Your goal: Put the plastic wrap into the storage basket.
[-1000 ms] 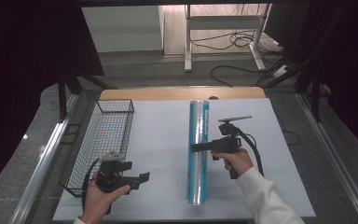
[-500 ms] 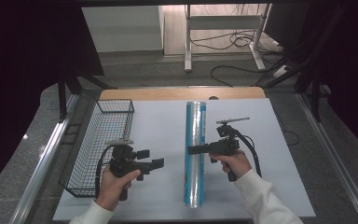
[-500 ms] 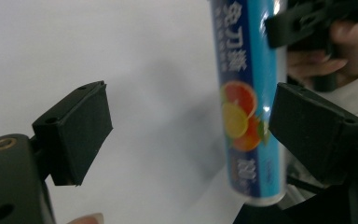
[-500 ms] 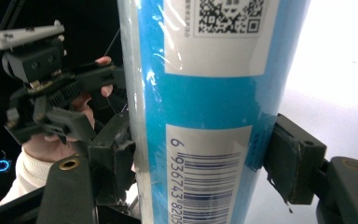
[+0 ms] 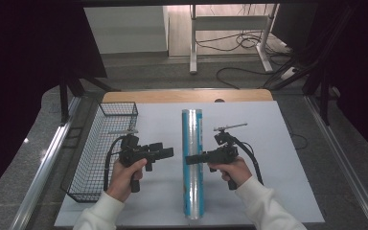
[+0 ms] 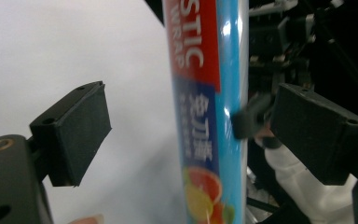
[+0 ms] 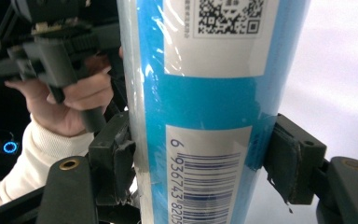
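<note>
A long blue roll of plastic wrap (image 5: 192, 129) lies lengthwise on the white table (image 5: 268, 143). My right gripper (image 5: 191, 159) reaches in from the right and is shut on the roll's middle. In the right gripper view the pads (image 7: 116, 161) press both sides of the roll (image 7: 205, 98) near its barcode. My left gripper (image 5: 168, 152) points at the roll from the left, just short of it, and stands open. In the left gripper view the roll (image 6: 209, 116) stands ahead of the open left gripper (image 6: 196, 112), with the right gripper's jaw behind it.
A black wire basket (image 5: 100, 148) stands along the table's left side, close behind my left hand. A wooden strip (image 5: 187, 96) runs along the far edge. Bare white surface lies right of the roll.
My left gripper has moved from the front of the basket rightward and farther in, toward the roll. The right gripper and the roll have stayed where they were.
</note>
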The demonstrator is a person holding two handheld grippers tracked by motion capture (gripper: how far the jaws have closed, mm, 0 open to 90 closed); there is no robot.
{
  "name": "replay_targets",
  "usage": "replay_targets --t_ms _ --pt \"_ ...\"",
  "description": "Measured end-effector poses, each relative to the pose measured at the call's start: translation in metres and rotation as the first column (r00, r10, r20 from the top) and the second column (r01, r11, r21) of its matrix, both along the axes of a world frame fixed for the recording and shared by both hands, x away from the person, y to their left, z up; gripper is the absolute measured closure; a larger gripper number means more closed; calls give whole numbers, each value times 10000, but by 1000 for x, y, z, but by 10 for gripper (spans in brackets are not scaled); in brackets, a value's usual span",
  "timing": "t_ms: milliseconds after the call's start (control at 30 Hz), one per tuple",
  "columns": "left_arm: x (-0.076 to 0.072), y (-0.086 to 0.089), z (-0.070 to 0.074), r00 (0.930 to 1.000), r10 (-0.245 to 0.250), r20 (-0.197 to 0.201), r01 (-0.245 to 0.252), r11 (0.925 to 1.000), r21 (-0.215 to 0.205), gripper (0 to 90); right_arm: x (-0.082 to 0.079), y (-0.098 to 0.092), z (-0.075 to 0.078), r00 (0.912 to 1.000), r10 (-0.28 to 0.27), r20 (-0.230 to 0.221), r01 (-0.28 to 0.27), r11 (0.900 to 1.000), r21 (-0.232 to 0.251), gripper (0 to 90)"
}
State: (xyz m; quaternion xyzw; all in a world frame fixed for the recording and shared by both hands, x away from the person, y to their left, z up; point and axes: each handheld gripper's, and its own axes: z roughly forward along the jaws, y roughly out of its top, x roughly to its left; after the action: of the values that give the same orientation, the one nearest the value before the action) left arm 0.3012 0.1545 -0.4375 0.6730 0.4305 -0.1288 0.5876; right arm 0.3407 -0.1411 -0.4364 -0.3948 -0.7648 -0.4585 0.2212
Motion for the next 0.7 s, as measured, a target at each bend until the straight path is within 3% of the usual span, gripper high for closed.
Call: replay_targets --t_ms 167,300,700 --pt "9 -4 0 9997 -246 39 247 9993 -293 125 -4 8 -2 9996 272 60 -272 9996 -38 323" --pt "15 -10 -3 9985 -527 -178 512 9961 -722 125 -5 13 -4 9995 302 60 -302 9995 18 323" --pt "24 -26 -10 9935 -1042 -464 993 9901 -988 149 -8 28 -7 9985 541 43 -542 9983 223 323"
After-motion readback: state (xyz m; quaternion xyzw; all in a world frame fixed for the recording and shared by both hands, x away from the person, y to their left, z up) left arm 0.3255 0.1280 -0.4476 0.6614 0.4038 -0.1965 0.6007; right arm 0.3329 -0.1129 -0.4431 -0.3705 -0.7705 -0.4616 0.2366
